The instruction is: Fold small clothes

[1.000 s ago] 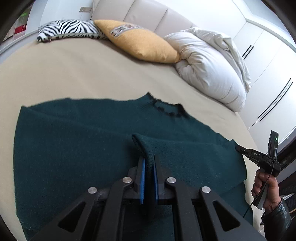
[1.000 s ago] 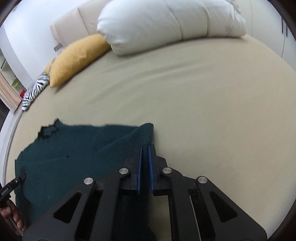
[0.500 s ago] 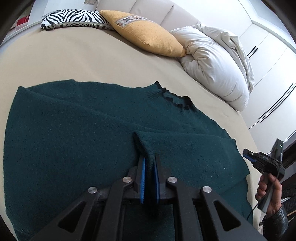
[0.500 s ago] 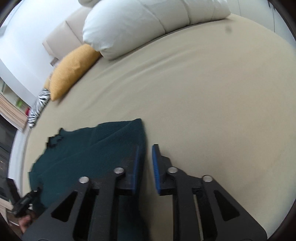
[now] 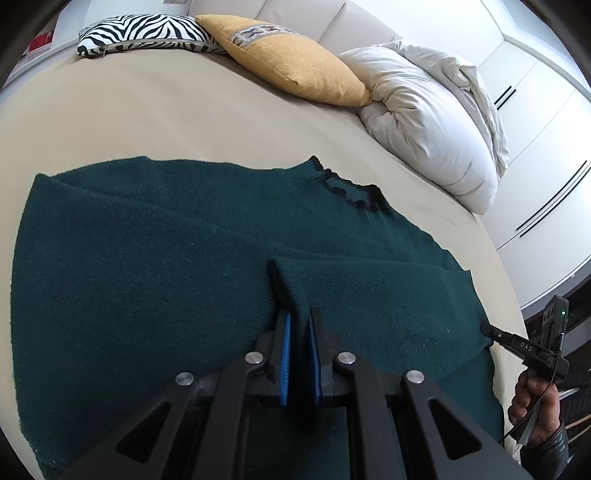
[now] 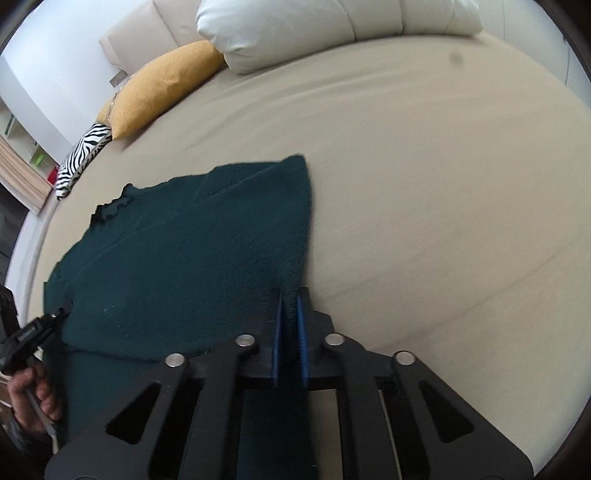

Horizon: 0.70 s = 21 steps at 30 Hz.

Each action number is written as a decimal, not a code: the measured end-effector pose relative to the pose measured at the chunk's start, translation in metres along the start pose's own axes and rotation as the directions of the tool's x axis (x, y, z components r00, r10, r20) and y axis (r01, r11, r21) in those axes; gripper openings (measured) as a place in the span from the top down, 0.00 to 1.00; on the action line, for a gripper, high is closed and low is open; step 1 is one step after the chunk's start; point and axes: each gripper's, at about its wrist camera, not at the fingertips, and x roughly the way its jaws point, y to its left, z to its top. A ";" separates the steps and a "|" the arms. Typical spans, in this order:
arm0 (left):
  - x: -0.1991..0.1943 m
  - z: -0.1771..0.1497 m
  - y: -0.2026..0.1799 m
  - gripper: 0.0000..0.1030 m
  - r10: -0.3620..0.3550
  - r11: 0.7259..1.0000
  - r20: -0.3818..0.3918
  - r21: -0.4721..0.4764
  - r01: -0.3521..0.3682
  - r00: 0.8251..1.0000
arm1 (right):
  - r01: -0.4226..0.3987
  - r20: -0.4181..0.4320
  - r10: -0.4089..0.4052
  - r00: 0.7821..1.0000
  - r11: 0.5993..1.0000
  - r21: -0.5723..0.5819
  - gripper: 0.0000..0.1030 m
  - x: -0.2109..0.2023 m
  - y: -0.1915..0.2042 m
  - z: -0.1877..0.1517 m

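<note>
A dark green knit sweater [image 5: 147, 280] lies spread on the beige bed, neckline [image 5: 347, 188] toward the pillows. My left gripper [image 5: 298, 321] is shut on a raised fold of the sweater near its middle. In the right wrist view the sweater [image 6: 192, 258] lies to the left, and my right gripper [image 6: 290, 299] is shut on its right edge, low over the sheet. The right gripper also shows in the left wrist view [image 5: 491, 330] at the sweater's right edge. The left gripper shows in the right wrist view [image 6: 61, 312] at the far left.
A zebra pillow [image 5: 147, 35], a yellow pillow [image 5: 295, 62] and a white bundled duvet [image 5: 424, 118] lie at the head of the bed. White wardrobe doors [image 5: 546, 155] stand to the right. Bare beige sheet [image 6: 443, 184] lies right of the sweater.
My right gripper, open and beside the sweater's edge half a second ago, is now shut on that edge. My left gripper kept its fold and moved slightly closer over the sweater.
</note>
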 end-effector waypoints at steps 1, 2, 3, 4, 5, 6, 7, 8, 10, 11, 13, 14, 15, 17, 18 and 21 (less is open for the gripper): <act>0.000 -0.001 0.000 0.89 0.001 1.000 0.002 0.003 -0.001 1.000 | 0.011 0.007 -0.011 1.000 1.000 -0.010 0.96 -0.003 -0.001 0.001; 0.000 -0.001 0.000 0.89 0.002 1.000 0.005 0.005 -0.002 1.000 | 0.021 0.009 -0.020 1.000 1.000 -0.020 0.98 -0.003 0.001 0.005; 0.001 -0.002 0.000 0.89 0.003 1.000 0.007 0.005 -0.003 1.000 | 0.050 0.013 -0.049 0.999 0.998 -0.035 0.98 -0.004 0.001 0.004; 0.001 -0.001 0.000 0.89 0.003 1.000 0.008 0.007 -0.003 1.000 | 0.070 0.015 -0.069 0.997 0.997 -0.044 0.99 -0.002 -0.001 0.003; 0.001 -0.002 0.000 0.89 0.004 1.000 0.010 0.009 -0.004 1.000 | 0.080 0.014 -0.079 0.997 0.996 -0.045 0.99 0.000 -0.006 -0.001; 0.002 -0.002 0.000 0.89 0.005 1.000 0.012 0.014 -0.005 1.000 | 0.079 0.007 -0.078 0.997 0.996 -0.044 0.99 0.007 -0.012 -0.006; 0.003 -0.002 0.000 0.89 0.005 1.000 0.013 0.016 -0.006 1.000 | 0.068 0.018 -0.067 0.998 0.997 -0.043 0.99 0.011 -0.017 -0.010; 0.003 -0.002 0.001 0.89 0.004 1.000 0.013 0.018 -0.004 1.000 | 0.064 0.025 -0.063 0.998 0.997 -0.041 0.99 0.012 -0.018 -0.011; 0.002 -0.001 0.003 0.88 -0.005 1.000 0.011 0.011 0.005 1.000 | 0.055 0.028 -0.054 0.998 0.998 -0.037 0.99 0.007 -0.017 -0.008; 0.000 -0.001 0.003 0.88 -0.008 1.000 0.010 0.005 0.008 1.000 | 0.050 0.025 -0.050 0.998 0.998 -0.031 0.98 0.004 -0.018 -0.006; -0.010 -0.002 0.002 0.86 0.012 1.000 0.028 0.004 -0.012 1.000 | 0.071 0.042 -0.072 0.997 0.997 0.014 0.94 -0.012 -0.021 -0.003; -0.017 -0.003 0.000 0.86 0.029 1.000 0.040 0.011 -0.029 0.999 | 0.071 0.081 -0.073 0.994 0.997 0.027 0.94 -0.027 -0.018 -0.002; -0.023 -0.005 -0.001 0.85 0.039 0.999 0.051 0.014 -0.040 0.998 | 0.055 0.130 -0.058 0.990 0.998 0.027 0.94 -0.041 -0.013 -0.003; -0.033 -0.011 -0.002 0.82 0.060 0.998 0.072 0.030 -0.062 0.996 | 0.024 0.185 -0.021 0.983 1.000 -0.013 0.93 -0.057 0.001 -0.002; -0.036 -0.015 -0.002 0.80 0.081 0.996 0.077 0.038 -0.084 0.994 | 0.022 0.195 -0.012 0.981 0.998 -0.052 0.93 -0.059 0.013 -0.003; -0.037 -0.024 0.022 0.79 0.092 0.996 0.059 -0.027 -0.090 0.994 | 0.051 0.103 -0.036 0.994 0.989 -0.142 0.69 -0.028 0.033 -0.008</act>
